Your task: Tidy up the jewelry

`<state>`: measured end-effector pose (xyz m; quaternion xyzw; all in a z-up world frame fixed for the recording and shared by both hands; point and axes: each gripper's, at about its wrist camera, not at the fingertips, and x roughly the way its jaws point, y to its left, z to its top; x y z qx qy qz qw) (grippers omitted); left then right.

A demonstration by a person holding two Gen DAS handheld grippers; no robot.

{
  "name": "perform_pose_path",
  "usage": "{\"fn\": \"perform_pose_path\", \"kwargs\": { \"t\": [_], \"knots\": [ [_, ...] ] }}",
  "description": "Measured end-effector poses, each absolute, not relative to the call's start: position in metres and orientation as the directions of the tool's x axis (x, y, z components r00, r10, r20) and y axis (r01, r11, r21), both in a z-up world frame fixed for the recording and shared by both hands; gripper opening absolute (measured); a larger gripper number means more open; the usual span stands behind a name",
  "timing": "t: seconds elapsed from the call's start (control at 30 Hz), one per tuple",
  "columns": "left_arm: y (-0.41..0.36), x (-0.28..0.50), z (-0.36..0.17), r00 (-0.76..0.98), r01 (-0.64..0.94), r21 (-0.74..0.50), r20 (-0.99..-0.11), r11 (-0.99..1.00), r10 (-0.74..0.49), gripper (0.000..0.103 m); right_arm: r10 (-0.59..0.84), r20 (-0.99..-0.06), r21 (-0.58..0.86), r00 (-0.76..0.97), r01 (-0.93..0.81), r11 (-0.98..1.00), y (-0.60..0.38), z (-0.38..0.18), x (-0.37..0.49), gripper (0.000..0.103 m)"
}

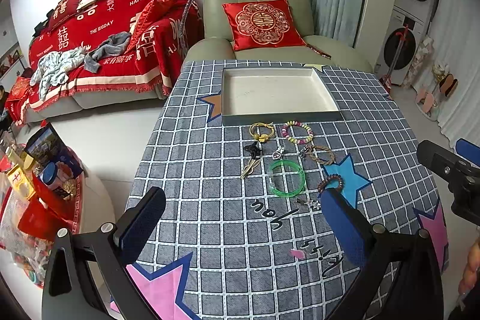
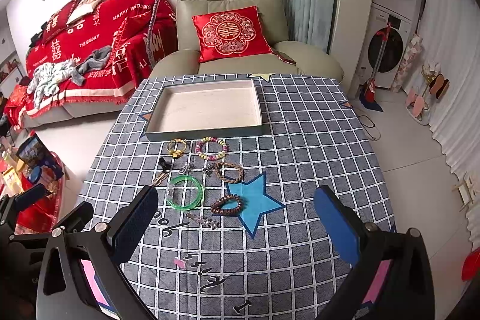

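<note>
Jewelry scattered on the bench (image 2: 300, 140) under a grey checked cloth with coloured stars, all placed here against the shallow rectangular grey tray with a white lining (image 2: 150, 131), which lies at the far side, nothing inside. Just in front of the tray's near wall: yellow elastic hair tie (image 2: 177, 148) and pastel beaded bracelet (image 2: 211, 148), side by side. Nearer than those: small black clip (image 1: 253, 150), silver pendant charm (image 1: 278, 153), brown braided cord bracelet (image 2: 229, 171). Nearer again: translucent green bangle (image 2: 184, 192), with a gold hairpin (image 1: 249, 168) to its left and a brown spiral hair tie (image 2: 227, 204) on its right, overlapping the edge of the blue star. Closest to the cameras, farthest from the tray: silver star-shaped clip (image 2: 205, 221).

Left gripper (image 1: 243, 230) held above the near end of the cloth, fingers spread wide, nothing between. Right gripper (image 2: 237, 228) likewise wide apart and unladen, hovering short of the jewelry.
</note>
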<state>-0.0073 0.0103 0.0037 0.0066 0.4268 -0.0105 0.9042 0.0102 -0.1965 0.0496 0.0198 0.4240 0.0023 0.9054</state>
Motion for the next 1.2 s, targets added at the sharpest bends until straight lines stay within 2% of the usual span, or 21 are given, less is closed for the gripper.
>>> {"fn": "perform_pose_path", "kwargs": {
  "t": [1.2],
  "knots": [
    [0.0124,-0.0107,-0.001,0.632,0.018,0.006,-0.775,1.0,-0.007,0.103,0.022,-0.768,0.035,0.64,0.009,0.999,-0.1939,0.0477,0.0068,0.103]
  ]
}}
